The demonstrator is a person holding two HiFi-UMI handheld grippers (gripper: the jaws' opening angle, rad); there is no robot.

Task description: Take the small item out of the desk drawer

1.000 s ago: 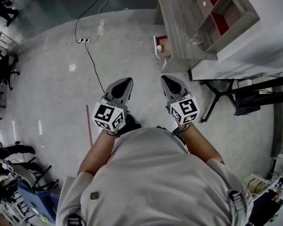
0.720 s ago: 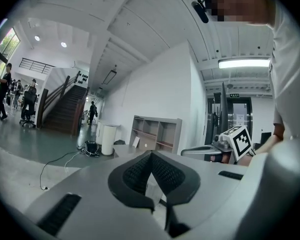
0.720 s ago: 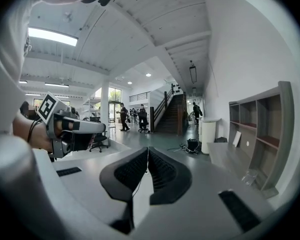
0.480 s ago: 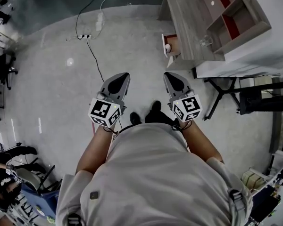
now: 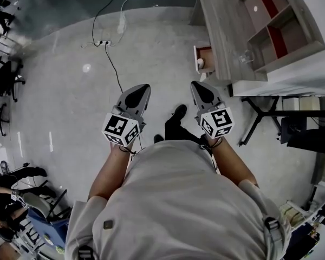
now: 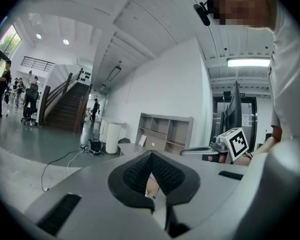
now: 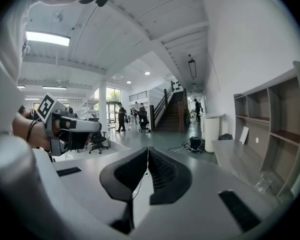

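Closing in over the past second, the person has stepped forward, and the desk drawer [image 5: 204,58] now sits nearer, ahead of the right gripper [image 5: 201,92] and just to its right, though still well apart. Both the right gripper and the left gripper [image 5: 136,97] are carried with jaws pressed together and nothing between them. The small item [image 5: 200,63], a pale blob, lies in the open drawer under the edge of the tabletop [image 5: 227,31]. To do this approach well, the right gripper would likely need to part its jaws before reaching in and come down from above the drawer opening, clear of the tabletop's lip. What the item is cannot be made out at this range, the drawer's far end is hidden beneath the tabletop, and neither gripper view shows the drawer.
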